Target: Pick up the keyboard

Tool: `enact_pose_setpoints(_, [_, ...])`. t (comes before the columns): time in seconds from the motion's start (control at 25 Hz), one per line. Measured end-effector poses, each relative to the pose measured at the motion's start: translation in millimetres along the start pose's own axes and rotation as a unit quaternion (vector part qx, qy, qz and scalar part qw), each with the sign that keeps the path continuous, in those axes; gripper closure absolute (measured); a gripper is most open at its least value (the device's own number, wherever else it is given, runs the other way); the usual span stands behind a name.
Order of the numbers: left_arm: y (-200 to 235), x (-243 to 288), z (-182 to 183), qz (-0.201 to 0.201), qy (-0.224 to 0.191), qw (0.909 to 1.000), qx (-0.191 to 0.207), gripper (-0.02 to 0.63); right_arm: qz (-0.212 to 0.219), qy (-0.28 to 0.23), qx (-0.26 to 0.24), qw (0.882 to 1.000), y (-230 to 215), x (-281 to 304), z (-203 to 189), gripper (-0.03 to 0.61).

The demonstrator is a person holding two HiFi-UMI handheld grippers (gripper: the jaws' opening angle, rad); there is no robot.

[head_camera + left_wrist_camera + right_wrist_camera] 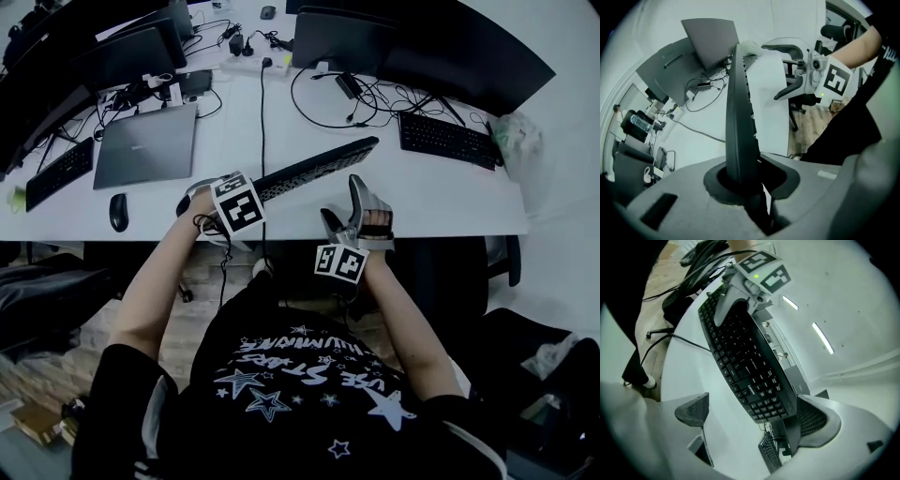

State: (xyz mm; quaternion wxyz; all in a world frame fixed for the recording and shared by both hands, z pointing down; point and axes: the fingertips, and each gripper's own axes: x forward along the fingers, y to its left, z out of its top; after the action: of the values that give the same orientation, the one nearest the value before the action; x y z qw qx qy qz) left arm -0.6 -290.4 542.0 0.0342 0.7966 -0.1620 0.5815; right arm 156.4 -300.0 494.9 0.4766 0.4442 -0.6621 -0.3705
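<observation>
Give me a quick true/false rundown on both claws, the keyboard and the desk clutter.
1. The left claw is shut on the keyboard. True.
2. The right claw is clamped on it too. False: its jaws stand apart.
3. A closed laptop lies on the desk. True.
4. The mouse sits on the laptop. False: it lies on the desk, apart from it.
5. Only one keyboard is in view. False: a second keyboard lies at the right.

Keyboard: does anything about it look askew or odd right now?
Yes. The keyboard slants diagonally across the desk, clamped only at its left end by the left gripper. The right gripper is open and not gripping it.
</observation>
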Motion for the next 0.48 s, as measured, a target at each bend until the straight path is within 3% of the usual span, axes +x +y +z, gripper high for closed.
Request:
enact_pose_setpoints(0.16, [-16.8, -19.5, 0.4, 0.033, -0.056, 0.9948, -0.078, 0.522, -0.041, 0.014, 0.092, 0.995, -32.3, -24.4, -5.8, 0.0])
enact_pose_setpoints(0.36, [-50.7, -56.6, 7.1, 0.067, -0.13, 0.978, -0.149, 0.522, -0.066, -0.003, 0.173, 0.983, -59.0, -67.6, 0.5, 0.002])
enact_pose_setpoints(0.48, [-78.5, -82.0, 7.4, 0.081, -0.169, 0.9654, -0.182, 0.522, -0.044, -0.022, 0.265, 0.963, -56.3, -92.5, 8.6, 0.003])
